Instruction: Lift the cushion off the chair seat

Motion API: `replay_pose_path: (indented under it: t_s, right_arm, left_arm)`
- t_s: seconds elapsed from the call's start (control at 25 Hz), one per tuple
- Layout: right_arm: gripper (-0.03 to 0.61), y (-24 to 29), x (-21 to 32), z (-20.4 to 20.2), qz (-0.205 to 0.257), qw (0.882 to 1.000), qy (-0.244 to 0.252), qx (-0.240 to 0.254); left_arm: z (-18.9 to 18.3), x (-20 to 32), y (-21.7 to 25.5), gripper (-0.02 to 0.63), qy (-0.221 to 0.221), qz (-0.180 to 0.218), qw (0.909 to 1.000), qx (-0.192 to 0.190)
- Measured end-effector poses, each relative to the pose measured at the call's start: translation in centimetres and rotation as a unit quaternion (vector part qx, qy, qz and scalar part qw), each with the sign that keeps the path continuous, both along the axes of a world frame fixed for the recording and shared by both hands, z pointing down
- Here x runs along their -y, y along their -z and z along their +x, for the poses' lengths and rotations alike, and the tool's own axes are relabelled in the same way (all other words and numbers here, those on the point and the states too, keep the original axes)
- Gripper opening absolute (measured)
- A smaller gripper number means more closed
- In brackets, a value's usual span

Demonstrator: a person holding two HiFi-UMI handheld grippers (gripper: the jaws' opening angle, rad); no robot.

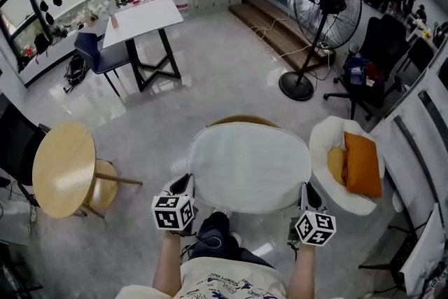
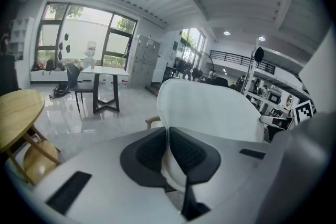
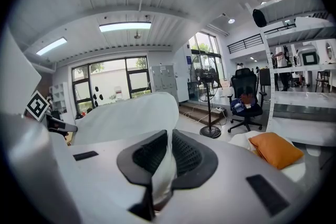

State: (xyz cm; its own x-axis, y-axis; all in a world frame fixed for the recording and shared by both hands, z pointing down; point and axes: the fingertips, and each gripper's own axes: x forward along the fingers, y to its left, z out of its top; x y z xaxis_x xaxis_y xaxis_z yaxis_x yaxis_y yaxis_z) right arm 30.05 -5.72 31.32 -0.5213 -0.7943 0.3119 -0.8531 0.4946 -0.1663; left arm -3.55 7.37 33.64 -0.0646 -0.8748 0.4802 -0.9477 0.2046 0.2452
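A broad white cushion (image 1: 248, 164) hangs in the air in front of me, held by its two near corners. My left gripper (image 1: 185, 185) is shut on the cushion's left edge, and in the left gripper view the white fabric (image 2: 210, 110) is pinched between the black pads (image 2: 186, 152). My right gripper (image 1: 306, 194) is shut on the right edge, where the cushion (image 3: 126, 115) folds between the pads (image 3: 184, 153). Behind the cushion's top peeks the wooden back of a chair (image 1: 241, 120); its seat is hidden.
A white round chair (image 1: 323, 150) with orange cushions (image 1: 362, 164) stands at the right. A round wooden table (image 1: 63, 168) and stool (image 1: 103, 185) are at the left. Farther off are a standing fan (image 1: 322, 7), a black office chair (image 1: 374, 59) and a white table (image 1: 143, 17).
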Motion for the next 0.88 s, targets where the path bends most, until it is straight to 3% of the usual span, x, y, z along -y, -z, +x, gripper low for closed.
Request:
replay_pose_path:
  t_s: [0.88]
  right_arm:
    - [0.046,0.3,1.1,-1.1,0.01,1.0,-0.001,-0.006]
  left_arm:
    - [-1.1,1.2,0.1,0.037,0.002,0.008,0.9999,-0.006]
